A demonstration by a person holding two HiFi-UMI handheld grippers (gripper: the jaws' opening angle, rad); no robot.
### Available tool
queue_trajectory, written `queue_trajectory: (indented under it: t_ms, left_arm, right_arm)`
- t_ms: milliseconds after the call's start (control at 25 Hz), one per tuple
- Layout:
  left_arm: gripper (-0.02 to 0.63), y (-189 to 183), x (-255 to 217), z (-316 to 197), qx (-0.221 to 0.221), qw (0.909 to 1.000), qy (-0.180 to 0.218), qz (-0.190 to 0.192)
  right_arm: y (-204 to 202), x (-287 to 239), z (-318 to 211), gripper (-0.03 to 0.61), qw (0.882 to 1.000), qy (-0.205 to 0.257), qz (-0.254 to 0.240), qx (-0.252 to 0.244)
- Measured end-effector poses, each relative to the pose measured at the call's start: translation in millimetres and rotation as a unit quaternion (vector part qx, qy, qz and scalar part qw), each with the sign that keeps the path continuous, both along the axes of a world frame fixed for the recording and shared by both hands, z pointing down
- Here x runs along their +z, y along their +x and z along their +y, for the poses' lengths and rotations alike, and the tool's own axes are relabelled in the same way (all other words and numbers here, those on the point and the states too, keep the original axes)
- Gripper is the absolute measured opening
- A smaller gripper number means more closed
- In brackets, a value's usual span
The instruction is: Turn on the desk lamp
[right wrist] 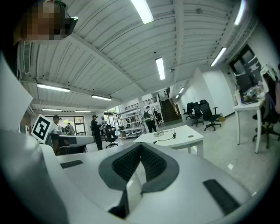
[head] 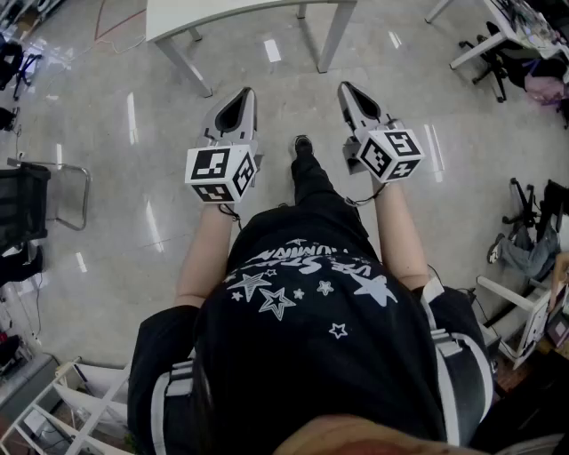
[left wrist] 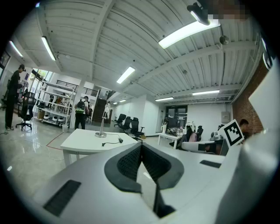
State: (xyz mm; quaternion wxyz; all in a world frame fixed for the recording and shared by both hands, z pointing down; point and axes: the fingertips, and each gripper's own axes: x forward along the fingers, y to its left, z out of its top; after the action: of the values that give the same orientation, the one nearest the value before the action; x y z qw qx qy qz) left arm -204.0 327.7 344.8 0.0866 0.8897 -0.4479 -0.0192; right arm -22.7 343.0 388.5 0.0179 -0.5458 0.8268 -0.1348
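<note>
The desk lamp (left wrist: pixel 103 126) is a slim silver pole on a round base, standing on a white table (left wrist: pixel 85 141) some way ahead. A black cable with a switch (left wrist: pixel 116 141) lies beside it. In the right gripper view the lamp (right wrist: pixel 155 127) stands on the same table (right wrist: pixel 186 134). The head view shows only the table's near edge (head: pixel 222 16), not the lamp. My left gripper (head: pixel 245 91) and right gripper (head: pixel 344 86) are held level side by side, well short of the table. The jaws of both, left (left wrist: pixel 141 145) and right (right wrist: pixel 141 145), meet at the tips with nothing between them.
Polished grey floor lies between me and the table. A black chair (head: pixel 22 209) stands at the left and office chairs (head: pixel 493 67) at the right. Shelves and standing people (left wrist: pixel 79 114) are beyond the table, and another desk (right wrist: pixel 256 105) stands to the right.
</note>
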Motion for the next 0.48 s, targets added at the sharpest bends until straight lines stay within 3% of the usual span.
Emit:
queue_trajectory:
  t_ms: [480]
  left_arm:
    - [0.011, -1.0, 15.6, -73.4, -0.019, 0.9996, -0.019, -0.006]
  right_arm:
    - [5.9, 14.6, -82.5, 0.005, 1.000, -0.019, -0.006, -0.009]
